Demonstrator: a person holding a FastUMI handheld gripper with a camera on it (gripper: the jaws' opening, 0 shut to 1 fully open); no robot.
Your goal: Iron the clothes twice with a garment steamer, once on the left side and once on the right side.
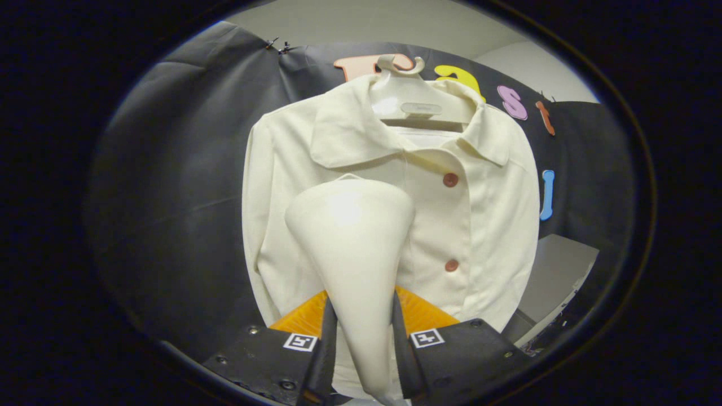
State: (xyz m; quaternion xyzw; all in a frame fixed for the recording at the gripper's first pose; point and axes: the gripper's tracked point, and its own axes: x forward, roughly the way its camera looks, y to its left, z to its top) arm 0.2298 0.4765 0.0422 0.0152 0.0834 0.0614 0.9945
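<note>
Gripper [364,332] fingers are clamped on the tapered handle of the garment steamer [355,248], one pad on each side, orange backing visible behind. Beyond them hangs the shirt [485,225], cream, collared, on a pale hanger [414,104] against the black booth cloth, two reddish buttons [450,180] down its placket. Steamer head stands upright ahead of the fingers, in front of the shirt's left-of-placket panel; contact with the fabric cannot be confirmed. Judgement: steamer is rigid, smooth plastic and likely slippery, so the narrow handle is the correct hold, kept firm. Shirt is light, soft and free-hanging; it will likely swing or bunch under pressure, so light strokes are advisable.
</note>
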